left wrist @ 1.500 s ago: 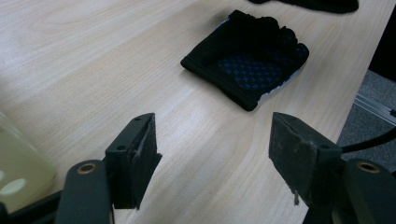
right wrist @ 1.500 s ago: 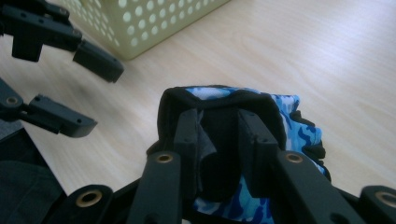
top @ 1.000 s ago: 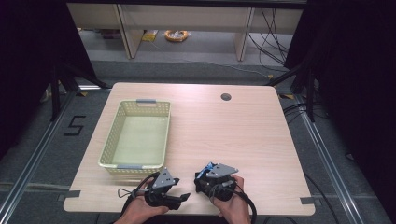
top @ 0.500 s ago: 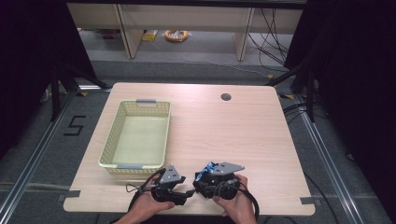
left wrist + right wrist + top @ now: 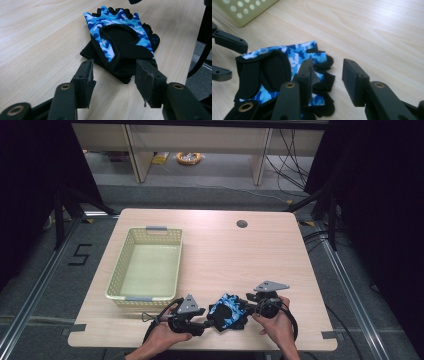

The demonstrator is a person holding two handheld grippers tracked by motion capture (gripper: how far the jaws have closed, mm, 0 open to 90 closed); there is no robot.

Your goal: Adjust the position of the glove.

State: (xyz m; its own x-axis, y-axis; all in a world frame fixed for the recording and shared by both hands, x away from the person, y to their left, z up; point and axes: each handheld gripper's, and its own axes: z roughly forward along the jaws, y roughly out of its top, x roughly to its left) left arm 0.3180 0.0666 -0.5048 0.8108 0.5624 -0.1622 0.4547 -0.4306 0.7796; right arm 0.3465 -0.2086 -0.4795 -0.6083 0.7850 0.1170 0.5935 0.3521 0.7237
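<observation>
High view: a blue camouflage fingerless glove (image 5: 227,310) lay on the wooden worktop (image 5: 225,255) near its front edge, between the two tools. The left tool (image 5: 206,324) was held low at the glove's left side, the right tool (image 5: 247,306) at its right side, each gripped by a hand (image 5: 161,340). A pale yellow perforated basket (image 5: 146,268) stood on the left part of the worktop, apart from the glove. A round hole (image 5: 242,224) was noted near the far edge of the worktop.

Left gripper view: the left tool (image 5: 113,75) was spread, its jaws standing either side of the glove's (image 5: 120,40) black cuff end and not pressing it. The glove lay flat, with its black panel uppermost.

Right gripper view: the right tool (image 5: 327,73) was spread. One jaw stood over the glove's (image 5: 284,72) finger end; contact could not be determined. The other jaw stood over bare worktop. A corner of the basket (image 5: 247,11) showed at top left.
</observation>
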